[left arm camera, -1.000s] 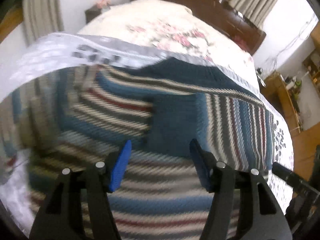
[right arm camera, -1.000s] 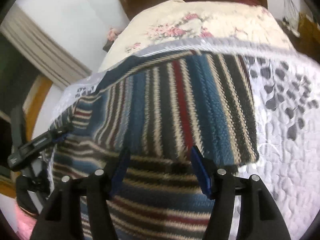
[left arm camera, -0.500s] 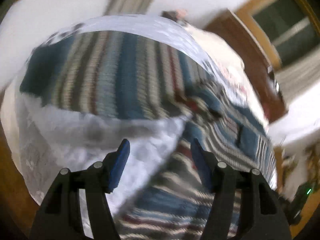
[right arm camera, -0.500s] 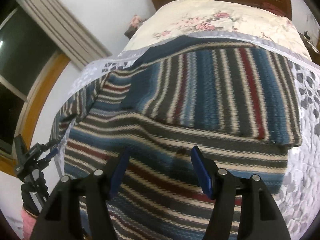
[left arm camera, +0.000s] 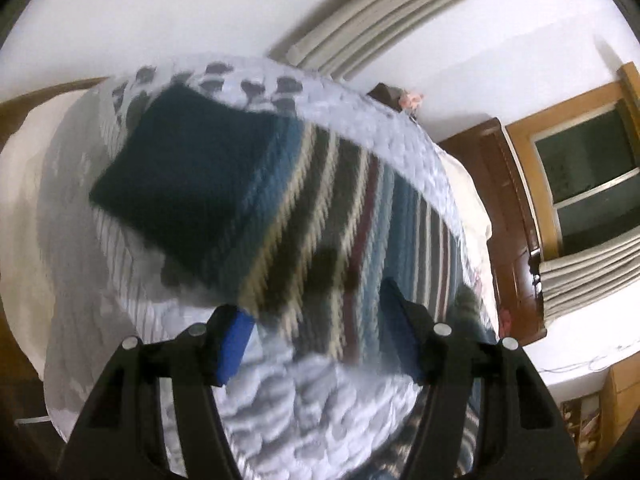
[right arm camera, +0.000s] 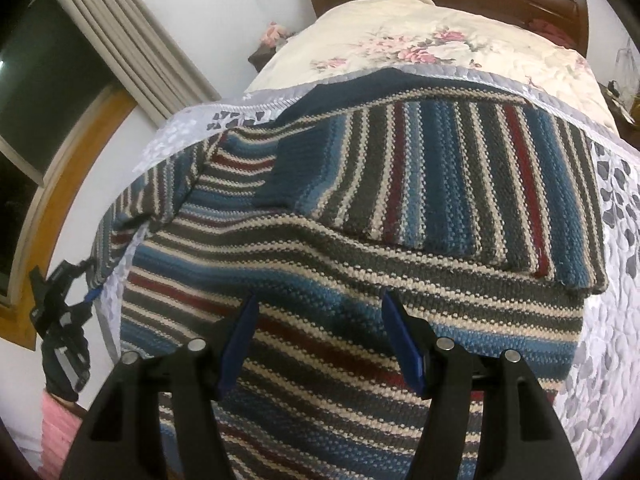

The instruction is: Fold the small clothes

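left gripper [left arm camera: 320, 328] now over sleeve [left arm camera: 224, 200]

Readable text: none, nothing legible in either wrist view.
Sweater [right arm camera: 360, 240]: stripes only, no tag or label showing.
Quilt [right arm camera: 612, 320]: leaf print out at 3 o'clock in the right wrist view, no lettering.
Bedspread [right arm camera: 440, 48]: flower print up at 12 o'clock, no words.
Left wrist view: blurred, nothing to read.
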### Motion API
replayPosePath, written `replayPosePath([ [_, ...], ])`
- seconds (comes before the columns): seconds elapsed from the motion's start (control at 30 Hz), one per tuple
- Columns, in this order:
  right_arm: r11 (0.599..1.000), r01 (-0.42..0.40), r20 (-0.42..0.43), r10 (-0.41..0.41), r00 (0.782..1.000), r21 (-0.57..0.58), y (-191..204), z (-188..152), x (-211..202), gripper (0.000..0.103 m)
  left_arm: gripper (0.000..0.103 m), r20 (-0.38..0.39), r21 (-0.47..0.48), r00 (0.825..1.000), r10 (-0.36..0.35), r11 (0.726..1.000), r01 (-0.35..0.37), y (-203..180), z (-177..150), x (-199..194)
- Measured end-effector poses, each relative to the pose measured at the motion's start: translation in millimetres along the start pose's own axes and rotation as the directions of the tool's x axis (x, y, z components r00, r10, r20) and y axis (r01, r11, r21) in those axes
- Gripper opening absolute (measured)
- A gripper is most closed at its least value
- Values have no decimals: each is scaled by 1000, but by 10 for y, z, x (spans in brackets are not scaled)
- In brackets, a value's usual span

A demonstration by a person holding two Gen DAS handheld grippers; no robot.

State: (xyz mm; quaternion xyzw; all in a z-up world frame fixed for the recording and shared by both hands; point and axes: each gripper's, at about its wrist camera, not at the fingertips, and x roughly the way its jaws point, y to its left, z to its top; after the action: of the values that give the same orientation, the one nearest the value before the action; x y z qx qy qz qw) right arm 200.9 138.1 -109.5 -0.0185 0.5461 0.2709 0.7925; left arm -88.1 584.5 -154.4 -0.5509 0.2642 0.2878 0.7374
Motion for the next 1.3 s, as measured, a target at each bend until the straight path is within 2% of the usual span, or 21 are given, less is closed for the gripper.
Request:
replayPosePath([
  [0.1,1000,11,-2,-11,1000,5,17,-26,10,64,43,19,-9,1000,-4,1000,4,35,120,-18],
  [0.17,1000,19,-1,-19,1000,7,32,-46,12,64,23,38,-10,999,-10,1000,10,49,165,-28],
  [0.2,1000,21,-1,-21,1000,9,44,-56,19,64,20,47,-12,999,-23,1000,23,59,186,-34],
  [0.4,999,27,-11,-26,1000,19,44,-100,42,64,19,35,-11,999,-41,999,41,149,270,-26],
  [0.47,999,26,-11,-26,1000,18,37,-117,27,64,11,44,-2,998,-51,999,51,114,279,-50],
  [0.53,999,30,-7,-29,1000,19,11,-129,-2,64,10,66,8,995,-76,997,76,94,327,-109],
  [0.8,994,72,4,-72,997,78,-325,-208,-122,64,9,160,77,979,-128,990,116,-490,676,-257],
  [0.97,990,81,-1,-82,997,116,-519,-307,-147,64,9,204,195,969,-142,975,101,-1077,1122,-284],
  [1.1,987,82,-6,-82,997,138,-585,-357,-131,64,9,210,274,963,-170,956,109,-1361,1253,-245],
  [1.3,983,100,-12,-99,995,153,-637,-381,-110,64,9,167,244,973,-158,963,114,-1439,1343,17],
])
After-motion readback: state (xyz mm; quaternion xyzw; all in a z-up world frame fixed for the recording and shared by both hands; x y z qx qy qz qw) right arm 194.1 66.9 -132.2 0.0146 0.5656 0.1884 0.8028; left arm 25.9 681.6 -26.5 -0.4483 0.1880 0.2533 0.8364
